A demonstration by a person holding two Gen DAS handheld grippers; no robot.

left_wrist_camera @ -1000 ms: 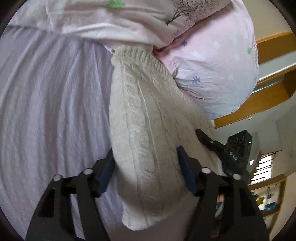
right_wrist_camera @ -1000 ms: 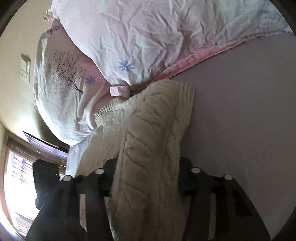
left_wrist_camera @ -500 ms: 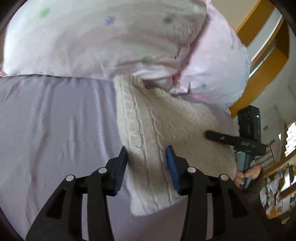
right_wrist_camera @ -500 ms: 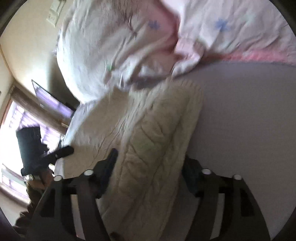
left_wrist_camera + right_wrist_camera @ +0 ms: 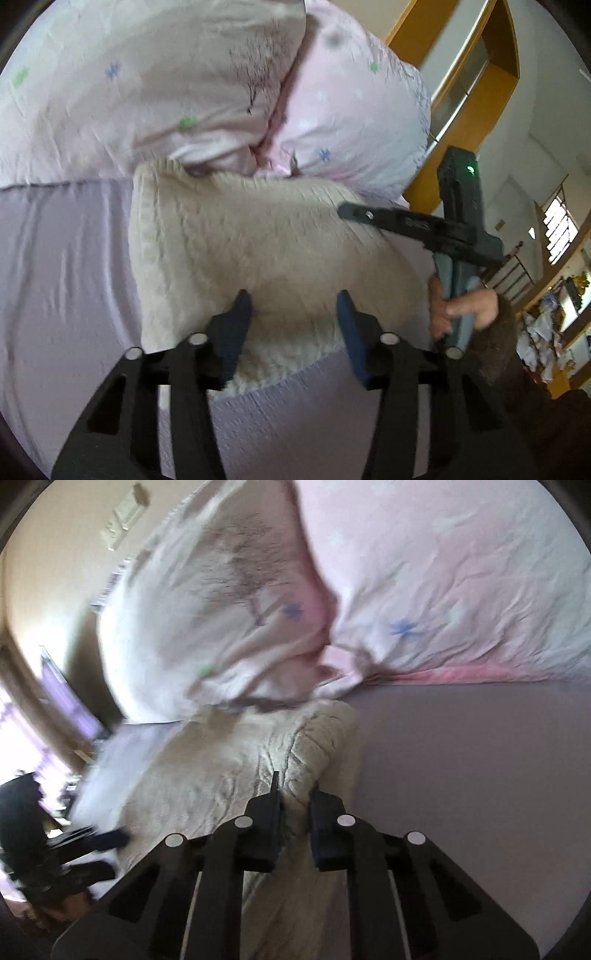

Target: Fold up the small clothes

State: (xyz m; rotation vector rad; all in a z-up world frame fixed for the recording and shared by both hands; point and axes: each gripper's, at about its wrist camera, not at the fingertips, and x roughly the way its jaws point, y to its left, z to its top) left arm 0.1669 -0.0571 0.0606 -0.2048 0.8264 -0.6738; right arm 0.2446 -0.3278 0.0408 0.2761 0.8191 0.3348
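Observation:
A cream cable-knit sweater [image 5: 258,251] lies folded on the lavender bed sheet [image 5: 62,277], its far end against the pillows. My left gripper [image 5: 293,308] is open, its fingers straddling the sweater's near edge without pinching it. In the right wrist view the same sweater [image 5: 229,775] runs under my right gripper [image 5: 295,794], whose jaws stand nearly closed on a raised fold of the knit. The right gripper also shows in the left wrist view [image 5: 424,225], held in a hand at the sweater's right side. Both views are blurred.
Pink floral pillows [image 5: 177,85] lie stacked at the head of the bed and also show in the right wrist view [image 5: 424,583]. A wooden headboard frame [image 5: 469,99] stands at the right. Bare sheet [image 5: 480,775] spreads to the sweater's right.
The right gripper's jaws have closed from wide open onto a fold of the sweater. The left gripper has pulled back toward the sweater's near edge and stays open. Both cameras have tilted up toward the pillows.

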